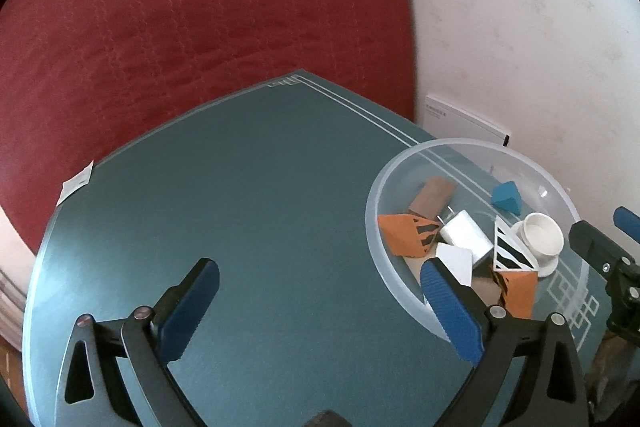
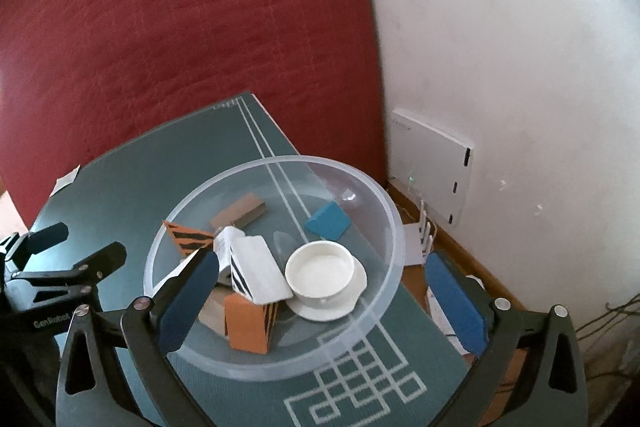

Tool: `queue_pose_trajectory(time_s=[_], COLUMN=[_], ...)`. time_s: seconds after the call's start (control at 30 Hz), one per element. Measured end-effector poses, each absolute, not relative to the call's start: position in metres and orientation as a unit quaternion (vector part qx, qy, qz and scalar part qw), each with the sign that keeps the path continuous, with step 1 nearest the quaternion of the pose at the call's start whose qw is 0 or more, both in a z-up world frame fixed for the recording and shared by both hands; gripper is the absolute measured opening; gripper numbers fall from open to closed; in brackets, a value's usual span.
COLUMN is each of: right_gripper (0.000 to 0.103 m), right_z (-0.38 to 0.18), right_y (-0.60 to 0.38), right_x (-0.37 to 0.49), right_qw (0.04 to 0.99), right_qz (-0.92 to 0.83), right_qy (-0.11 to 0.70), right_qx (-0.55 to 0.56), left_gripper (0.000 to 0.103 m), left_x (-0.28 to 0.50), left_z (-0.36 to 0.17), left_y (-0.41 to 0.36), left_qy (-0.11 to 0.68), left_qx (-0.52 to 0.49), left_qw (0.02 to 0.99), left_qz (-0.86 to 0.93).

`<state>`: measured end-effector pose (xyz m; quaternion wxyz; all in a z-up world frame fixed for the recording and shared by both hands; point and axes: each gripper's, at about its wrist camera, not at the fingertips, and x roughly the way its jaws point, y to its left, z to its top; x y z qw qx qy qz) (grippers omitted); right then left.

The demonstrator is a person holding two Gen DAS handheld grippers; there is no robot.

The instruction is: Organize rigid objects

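Observation:
A clear plastic bowl (image 2: pixel 392 219) stands on the teal mat (image 2: pixel 120 179). Inside lie a blue wedge (image 2: pixel 328 221), a white cup on a saucer (image 2: pixel 320 269), a brown block (image 2: pixel 240 213), a white block with black stripes (image 2: pixel 260 267) and orange black-striped blocks (image 2: pixel 246 323). My right gripper (image 2: pixel 320 299) is open over the bowl's near side, nothing between its pads. In the left wrist view the bowl (image 1: pixel 372 227) sits to the right. My left gripper (image 1: pixel 320 291) is open over bare mat (image 1: pixel 260 187), its right finger (image 1: pixel 448 303) in front of the bowl's rim.
Red fabric (image 1: pixel 200 7) rises behind the table, and a white wall (image 2: pixel 500 47) stands to the right. A white flat box (image 2: pixel 436 171) leans on that wall, with cables and white items below it. A paper tag (image 1: pixel 76 183) hangs at the mat's left edge.

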<state>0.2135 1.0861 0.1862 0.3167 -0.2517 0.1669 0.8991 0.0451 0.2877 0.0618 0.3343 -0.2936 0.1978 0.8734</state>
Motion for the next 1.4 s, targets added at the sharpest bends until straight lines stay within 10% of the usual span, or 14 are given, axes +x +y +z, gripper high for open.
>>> queue_pose_trajectory(time_s=[1.4], right_gripper=[0.103], right_z=[0.191], right_y=[1.042], right_x=[0.240], right_qw=[0.338], right_qz=[0.891], right_qy=[0.075], right_qx=[-0.295], left_gripper=[0.102], left_x=[0.081], left_z=[0.058], left_y=[0.303], left_qy=[0.238], left_qx=[-0.238], left_qw=[0.286], left_qz=[0.897])
